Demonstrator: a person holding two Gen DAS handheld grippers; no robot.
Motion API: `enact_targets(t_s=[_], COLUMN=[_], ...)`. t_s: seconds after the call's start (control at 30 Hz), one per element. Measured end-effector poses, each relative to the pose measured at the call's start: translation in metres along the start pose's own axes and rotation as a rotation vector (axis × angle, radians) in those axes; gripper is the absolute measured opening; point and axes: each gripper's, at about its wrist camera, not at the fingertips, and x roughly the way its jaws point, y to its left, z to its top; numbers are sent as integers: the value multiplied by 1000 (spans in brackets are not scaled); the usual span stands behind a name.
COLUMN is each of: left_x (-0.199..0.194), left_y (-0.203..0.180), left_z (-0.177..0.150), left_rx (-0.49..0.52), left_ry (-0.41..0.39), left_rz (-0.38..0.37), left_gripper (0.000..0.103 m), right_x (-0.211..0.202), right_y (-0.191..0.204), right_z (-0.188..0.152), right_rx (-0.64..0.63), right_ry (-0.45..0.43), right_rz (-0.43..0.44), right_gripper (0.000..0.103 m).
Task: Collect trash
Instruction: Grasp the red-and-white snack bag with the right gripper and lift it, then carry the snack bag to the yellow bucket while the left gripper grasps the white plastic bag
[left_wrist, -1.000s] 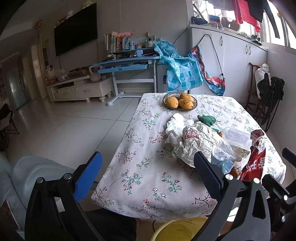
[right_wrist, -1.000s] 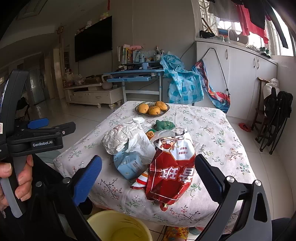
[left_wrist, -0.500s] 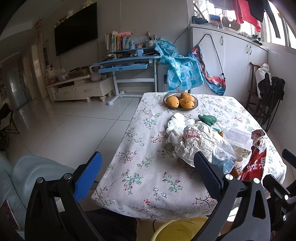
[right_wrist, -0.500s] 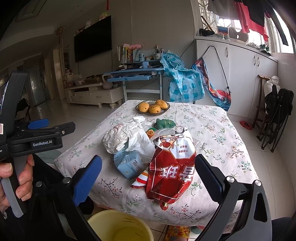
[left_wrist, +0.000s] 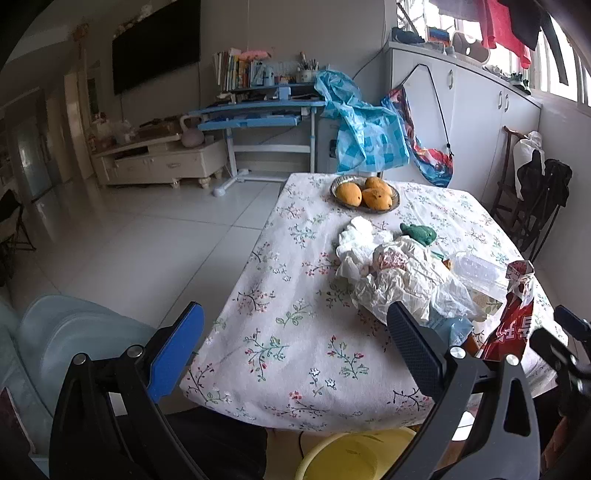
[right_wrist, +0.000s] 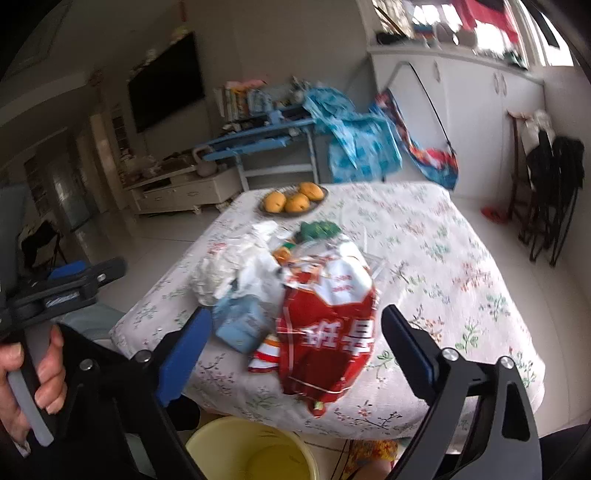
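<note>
A pile of trash lies on the flowered table (left_wrist: 280, 325): a red snack bag (right_wrist: 328, 325) (left_wrist: 513, 325), crumpled white wrapping (left_wrist: 402, 280) (right_wrist: 236, 266), a light blue packet (right_wrist: 240, 321) and a clear bottle (left_wrist: 480, 269). My right gripper (right_wrist: 295, 343) frames the red snack bag, jaws closing, pads not touching it. My left gripper (left_wrist: 291, 343) hangs open over the table's near edge with nothing between its fingers. A yellow bucket (right_wrist: 251, 450) (left_wrist: 354, 458) stands on the floor below the table edge.
A bowl of mangoes (left_wrist: 364, 195) and a green toy (left_wrist: 419, 232) sit farther back on the table. A blue desk (left_wrist: 258, 110) and white cabinets (left_wrist: 480, 122) line the walls. A hand (right_wrist: 26, 376) holds the left gripper's handle. A folding chair (left_wrist: 535, 206) stands right.
The right gripper has rolled and moved closer to the red snack bag, and its jaws have narrowed a little. The left gripper has stayed put.
</note>
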Motion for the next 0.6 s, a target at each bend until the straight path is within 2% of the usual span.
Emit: enact_targets(t_s=[0.2,0.4,0.57,0.6], left_x=[15,42,82,89], left_y=[-6,-46,-81,-84], left_z=[2,15,21,23], left_rx=[-7,97,198,192], left_ry=[64,96,138,143], left_rz=[-45,-74,-60,-69], left_gripper=[96,96,95,92], right_x=[32,50,54,52], right_y=[-31,-38,-41,-39], right_z=[0,-5,-5,-5], right_rx=[146,213,229,222], right_ry=[118,169,185,179], right_rz=[7,55,116,123], right_gripper=[74,60,22,22])
